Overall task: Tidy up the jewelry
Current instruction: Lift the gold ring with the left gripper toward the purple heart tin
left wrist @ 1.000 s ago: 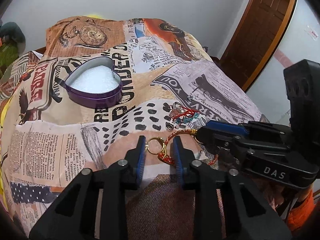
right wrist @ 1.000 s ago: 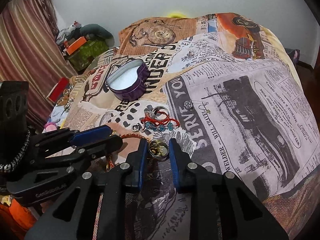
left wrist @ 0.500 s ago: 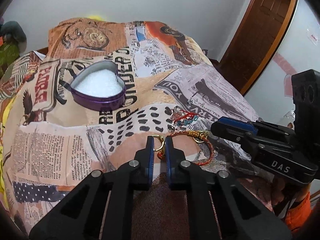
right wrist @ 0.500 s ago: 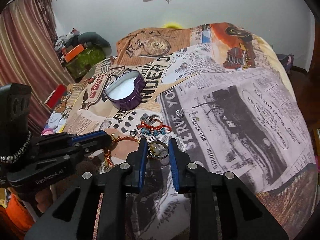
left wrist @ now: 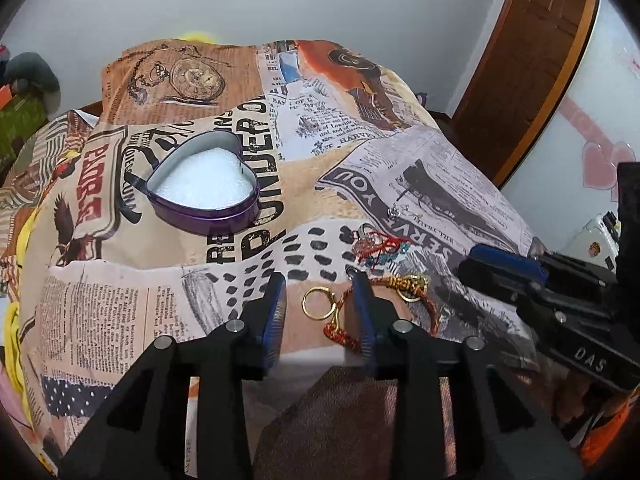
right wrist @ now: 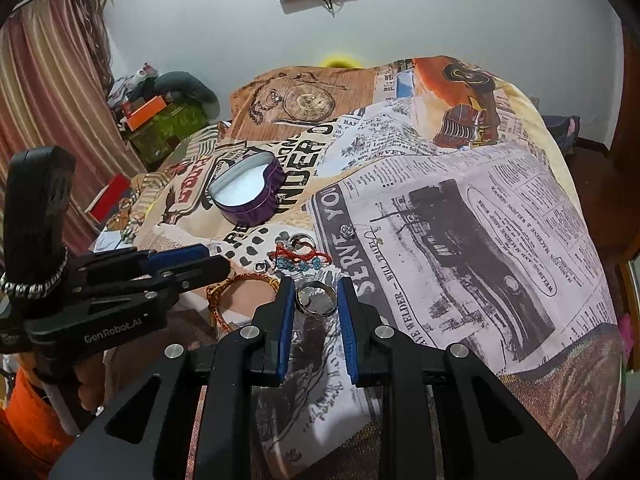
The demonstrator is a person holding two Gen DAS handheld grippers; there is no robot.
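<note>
Left wrist view: the left gripper (left wrist: 320, 300) hangs over the printed bedspread (left wrist: 120, 300) with its jaws spread wide and nothing pinched. A small gold ring (left wrist: 315, 301) lies between them, linked to a red and gold cord bracelet (left wrist: 384, 304) that curls past the right-hand finger. At one o'clock sits a tangle of red thread and turquoise beads (left wrist: 378, 246), and at eleven o'clock, well apart, a purple heart-shaped tin (left wrist: 204, 196) with white padding inside. The right gripper (left wrist: 504, 268) reaches in from three o'clock.

Right wrist view: the right gripper (right wrist: 316, 300) has its blue pads set against both sides of a silver band ring (right wrist: 316, 299); whether they press it I cannot tell. The bead tangle (right wrist: 300, 260) lies just beyond at twelve o'clock, the tin (right wrist: 250, 192) farther off at eleven, the left gripper (right wrist: 188, 264) at nine.
</note>
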